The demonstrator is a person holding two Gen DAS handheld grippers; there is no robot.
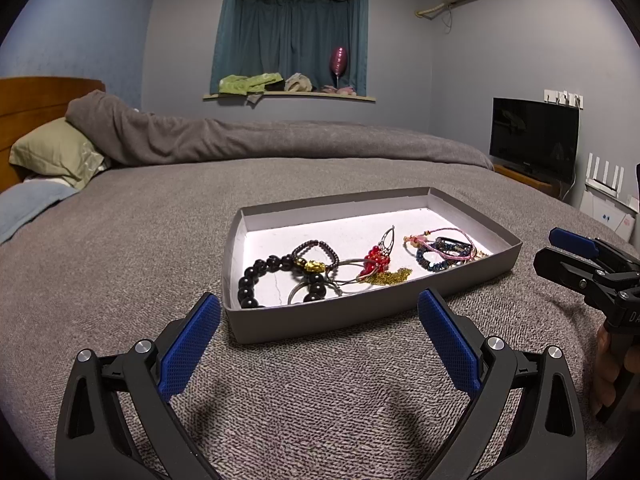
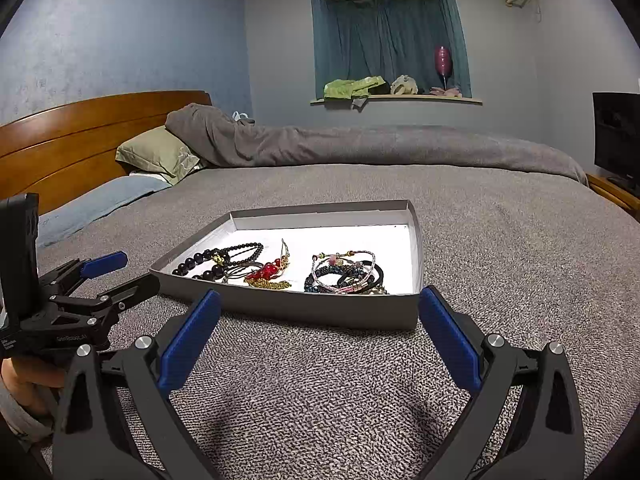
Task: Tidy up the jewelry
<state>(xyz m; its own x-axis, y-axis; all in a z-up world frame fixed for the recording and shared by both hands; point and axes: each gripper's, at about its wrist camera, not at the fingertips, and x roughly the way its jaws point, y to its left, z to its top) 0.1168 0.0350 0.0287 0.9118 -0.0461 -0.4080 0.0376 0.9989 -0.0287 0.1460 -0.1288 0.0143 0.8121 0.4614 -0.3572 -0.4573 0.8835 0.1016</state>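
A shallow grey box (image 1: 320,322) with a white floor lies on the grey bedspread. Inside it are a black bead bracelet (image 1: 256,276) with a gold charm, a red bead cluster (image 1: 374,262), a gold chain (image 1: 390,276) and a pile of braided bracelets (image 1: 444,250). My left gripper (image 1: 320,312) hovers open just in front of the box's near wall, nothing between its blue pads. In the right wrist view the same box (image 2: 320,312) and braided bracelets (image 2: 348,278) lie ahead of my right gripper (image 2: 320,314), which is open and holds nothing.
The grey bedspread (image 1: 120,280) stretches all around the box. A rolled grey duvet (image 1: 280,140) and pillows (image 1: 56,152) lie at the far side. A television (image 1: 534,138) stands at the right. The other gripper (image 1: 592,268) and a hand show at the right edge.
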